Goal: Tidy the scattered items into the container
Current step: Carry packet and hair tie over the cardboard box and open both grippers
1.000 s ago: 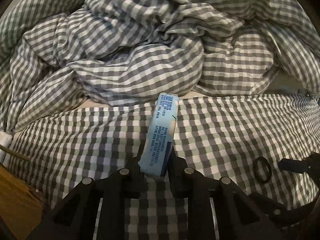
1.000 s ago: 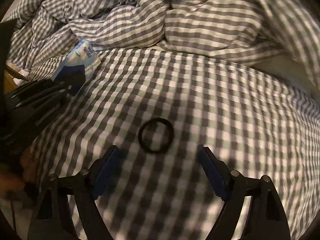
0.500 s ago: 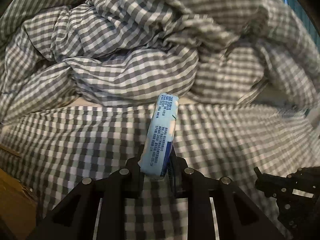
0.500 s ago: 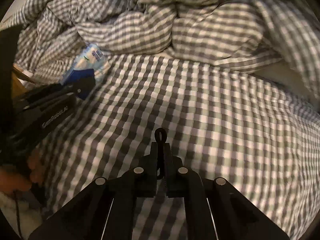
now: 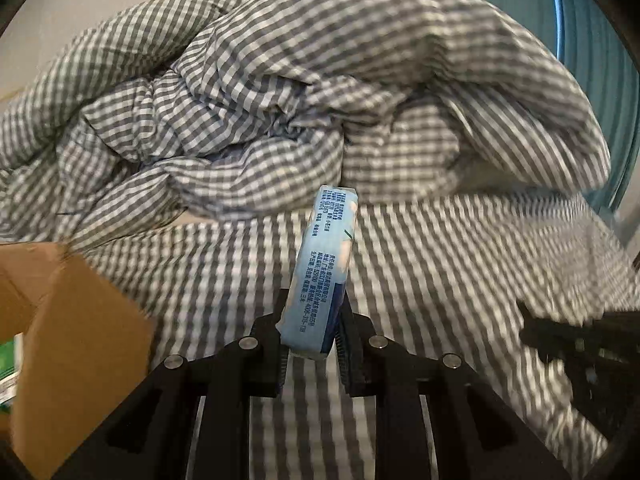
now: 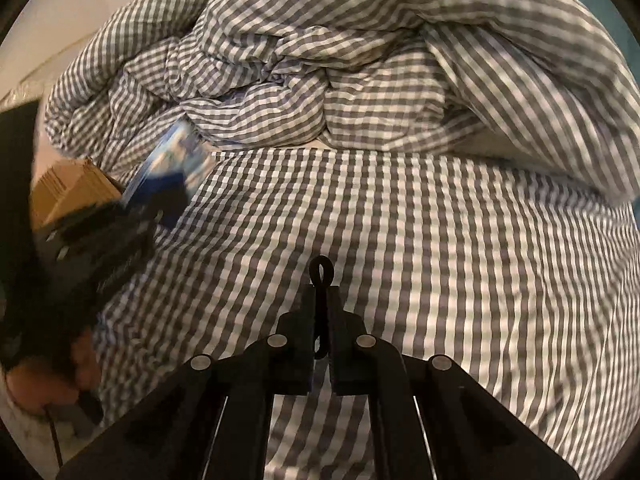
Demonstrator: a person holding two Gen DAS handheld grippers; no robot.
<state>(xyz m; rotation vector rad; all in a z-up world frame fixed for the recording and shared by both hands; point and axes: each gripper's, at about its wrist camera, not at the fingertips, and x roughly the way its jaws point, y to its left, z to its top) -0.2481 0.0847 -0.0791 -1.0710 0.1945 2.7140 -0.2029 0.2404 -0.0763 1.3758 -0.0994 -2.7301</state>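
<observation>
Between the left tongs [image 5: 310, 344] sits a blue tissue pack [image 5: 322, 268], clamped near its bottom end and poking forward over the bed [image 5: 460, 280]. Right tongs [image 6: 320, 320] are pinched on a black hair tie [image 6: 320, 276]. Cardboard box [image 5: 76, 332] is down-left of the left tongs. The pack could pivot out, being held so low. Only the right view shows the tie; the pack's blurry there, probably mid-swing.

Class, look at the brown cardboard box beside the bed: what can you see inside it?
The cardboard box shows mostly its outer flap; only a sliver of something green appears at its edge. The flap hides the rest of the interior.
</observation>
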